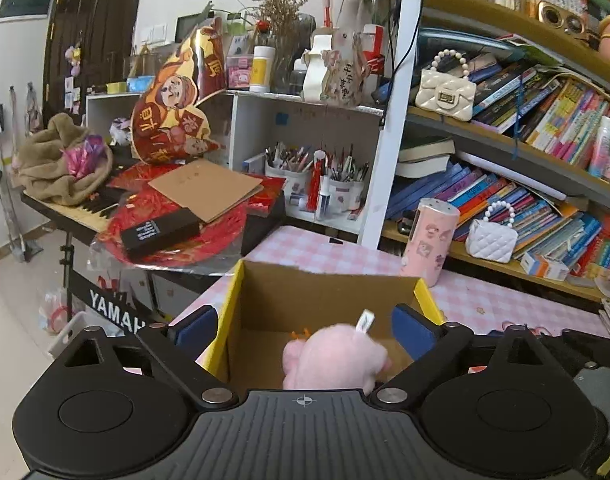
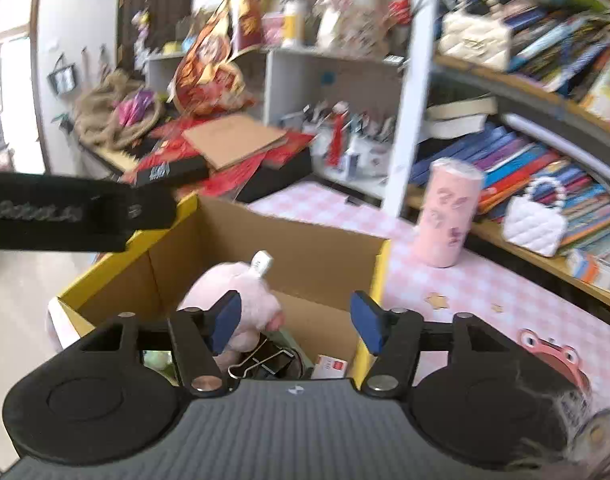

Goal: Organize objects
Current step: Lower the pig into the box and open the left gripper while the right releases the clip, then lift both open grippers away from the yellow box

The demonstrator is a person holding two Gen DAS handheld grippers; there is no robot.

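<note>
A cardboard box (image 1: 325, 284) with yellow outer sides stands open on the pink checked table (image 1: 485, 300). A pink plush toy (image 1: 333, 358) with a white tag lies inside it. My left gripper (image 1: 305, 330) is open above the box, its blue pads apart on either side of the toy, not touching it. In the right wrist view the same box (image 2: 305, 240) holds the plush (image 2: 241, 296), a black binder clip (image 2: 265, 362) and a small white-and-red box (image 2: 331, 366). My right gripper (image 2: 297, 320) is open and empty over the box's near edge.
A pink cylindrical container (image 1: 429, 240) stands on the table behind the box. Bookshelves (image 1: 525, 168) with books and small white handbags fill the right. A keyboard piled with red papers and cardboard (image 1: 185, 208) stands at the left. The left gripper's body (image 2: 65, 216) shows at left in the right wrist view.
</note>
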